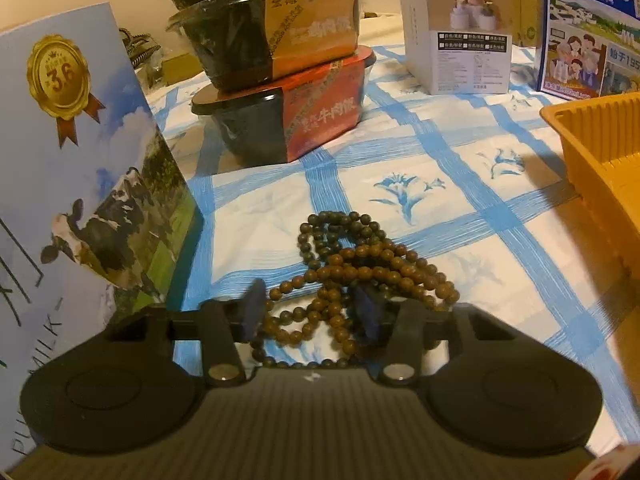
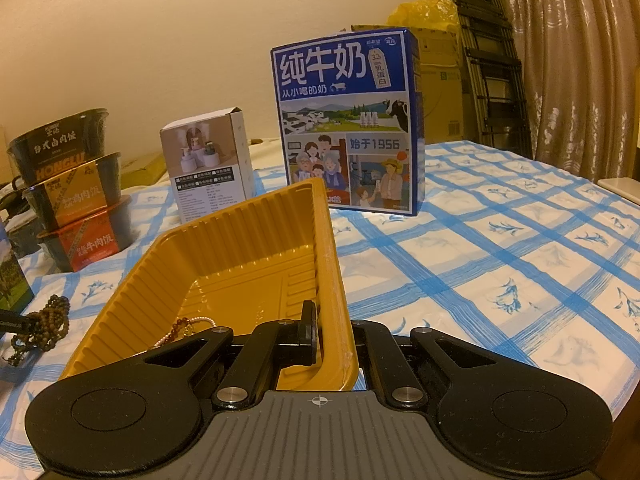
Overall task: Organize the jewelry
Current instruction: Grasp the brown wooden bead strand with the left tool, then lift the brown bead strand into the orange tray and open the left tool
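Note:
A tangled heap of brown and dark wooden bead strings [image 1: 352,268] lies on the blue-checked cloth. My left gripper [image 1: 312,312] is open, its blue-padded fingers low on either side of the heap's near part. The heap also shows in the right wrist view [image 2: 44,328], left of the tray. My right gripper [image 2: 332,328] is shut on the near right wall of a yellow ribbed plastic tray [image 2: 224,256], which is tilted up. A thin pale chain and a small brown bead string [image 2: 188,326] lie in the tray. The tray's edge shows in the left wrist view [image 1: 600,152].
A milk carton with cows [image 1: 80,184] stands close on the left. Stacked black food bowls [image 1: 280,80] stand behind the beads. A white box [image 1: 460,28] and a blue milk box [image 2: 344,120] stand at the back. Checked cloth [image 2: 500,260] lies to the right.

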A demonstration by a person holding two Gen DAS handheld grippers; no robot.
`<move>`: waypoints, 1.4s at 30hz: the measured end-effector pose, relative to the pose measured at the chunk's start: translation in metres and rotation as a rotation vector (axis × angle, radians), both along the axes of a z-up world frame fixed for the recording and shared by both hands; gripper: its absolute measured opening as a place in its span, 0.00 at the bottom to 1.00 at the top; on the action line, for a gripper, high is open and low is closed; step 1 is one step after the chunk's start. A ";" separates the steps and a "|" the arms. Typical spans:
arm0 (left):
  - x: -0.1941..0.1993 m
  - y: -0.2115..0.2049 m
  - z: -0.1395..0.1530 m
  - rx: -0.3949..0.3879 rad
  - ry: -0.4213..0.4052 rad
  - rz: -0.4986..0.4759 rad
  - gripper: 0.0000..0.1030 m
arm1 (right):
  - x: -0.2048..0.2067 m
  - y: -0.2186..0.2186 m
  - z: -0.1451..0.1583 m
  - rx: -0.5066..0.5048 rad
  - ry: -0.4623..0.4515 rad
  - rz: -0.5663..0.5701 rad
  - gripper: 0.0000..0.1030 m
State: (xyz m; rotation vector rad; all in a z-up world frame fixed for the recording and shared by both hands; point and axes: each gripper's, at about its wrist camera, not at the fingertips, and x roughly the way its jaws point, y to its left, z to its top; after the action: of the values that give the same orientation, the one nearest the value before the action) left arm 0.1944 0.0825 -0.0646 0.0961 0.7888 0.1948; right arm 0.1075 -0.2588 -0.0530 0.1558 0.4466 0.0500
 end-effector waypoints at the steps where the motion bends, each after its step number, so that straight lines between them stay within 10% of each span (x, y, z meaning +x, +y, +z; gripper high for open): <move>1: -0.001 0.000 0.000 -0.030 0.001 -0.013 0.10 | 0.000 0.000 0.000 -0.001 -0.001 0.001 0.05; 11: -0.018 -0.009 0.019 -0.067 -0.034 -0.020 0.06 | 0.000 0.000 0.000 -0.002 -0.001 0.001 0.05; 42: -0.054 -0.061 0.224 -0.195 -0.428 -0.296 0.06 | 0.001 0.006 0.004 -0.003 -0.015 0.014 0.05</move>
State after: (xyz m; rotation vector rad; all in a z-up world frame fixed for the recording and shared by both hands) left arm 0.1403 0.0211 0.1597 -0.0152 0.3563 -0.1408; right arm 0.1081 -0.2523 -0.0493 0.1492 0.4325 0.0639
